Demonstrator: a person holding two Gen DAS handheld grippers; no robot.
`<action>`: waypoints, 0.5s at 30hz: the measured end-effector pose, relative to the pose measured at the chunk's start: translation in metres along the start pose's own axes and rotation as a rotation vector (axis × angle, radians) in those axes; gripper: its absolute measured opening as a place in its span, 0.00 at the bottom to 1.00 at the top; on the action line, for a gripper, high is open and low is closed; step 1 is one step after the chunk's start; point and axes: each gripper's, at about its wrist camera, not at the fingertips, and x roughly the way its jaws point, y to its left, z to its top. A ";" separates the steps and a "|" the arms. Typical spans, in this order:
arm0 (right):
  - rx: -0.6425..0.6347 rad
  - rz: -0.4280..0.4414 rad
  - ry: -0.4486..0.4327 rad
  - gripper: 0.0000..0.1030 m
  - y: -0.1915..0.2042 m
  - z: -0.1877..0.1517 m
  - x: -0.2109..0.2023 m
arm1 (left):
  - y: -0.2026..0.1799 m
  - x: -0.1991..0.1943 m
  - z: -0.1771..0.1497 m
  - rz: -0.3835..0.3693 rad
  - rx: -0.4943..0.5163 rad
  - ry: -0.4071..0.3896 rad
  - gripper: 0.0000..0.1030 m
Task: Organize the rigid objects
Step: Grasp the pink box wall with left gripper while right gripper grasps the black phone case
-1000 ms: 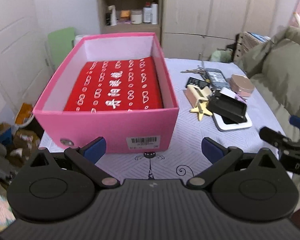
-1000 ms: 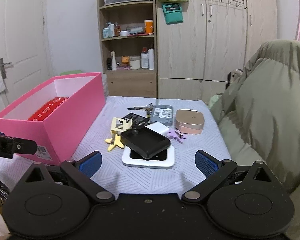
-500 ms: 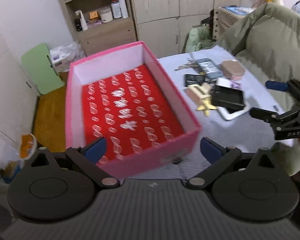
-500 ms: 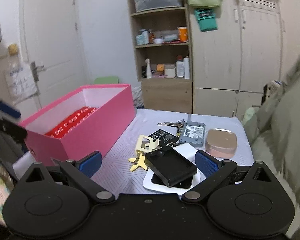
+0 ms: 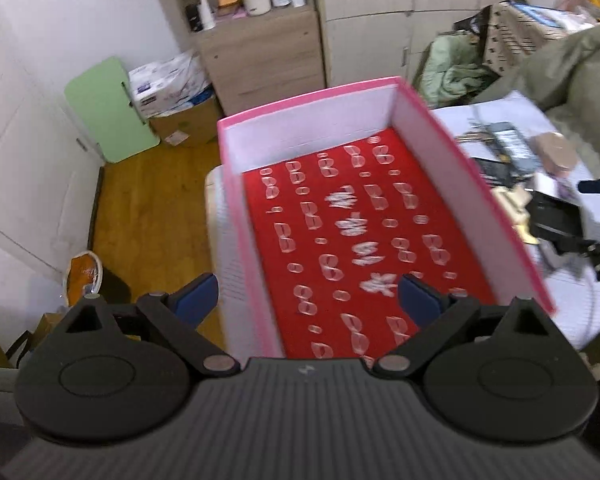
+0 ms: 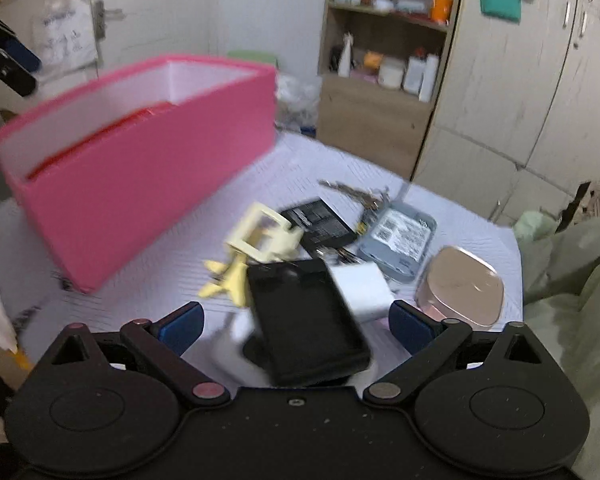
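Note:
A pink box (image 5: 432, 120) with a red printed lining (image 5: 364, 236) stands on the table; it also shows in the right wrist view (image 6: 140, 168). My left gripper (image 5: 306, 300) is open and empty above the box's near end. My right gripper (image 6: 296, 322) is open, low over a black case (image 6: 304, 316) that lies on a white tray (image 6: 232, 348). Beside the case lie a white charger block (image 6: 362, 290), a yellow clip (image 6: 264, 236), a yellow star (image 6: 228, 280), a grey device (image 6: 400, 240), a pink-gold compact (image 6: 460, 288), a black card (image 6: 320, 224) and keys (image 6: 352, 192).
An olive quilt (image 6: 572, 280) lies along the table's right side. A wooden shelf unit (image 6: 380, 80) and wardrobe doors (image 6: 520, 80) stand behind. To the left of the table are wooden floor (image 5: 148, 208), a green folding stool (image 5: 108, 108) and a cardboard box (image 5: 180, 112).
My left gripper rose and moved forward over the pink box, looking down into it. My right gripper moved forward and down to the black case. Both stayed open.

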 end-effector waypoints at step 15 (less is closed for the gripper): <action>0.036 0.051 0.174 0.76 0.003 0.019 0.030 | 0.059 0.091 0.001 0.009 -0.061 0.107 0.45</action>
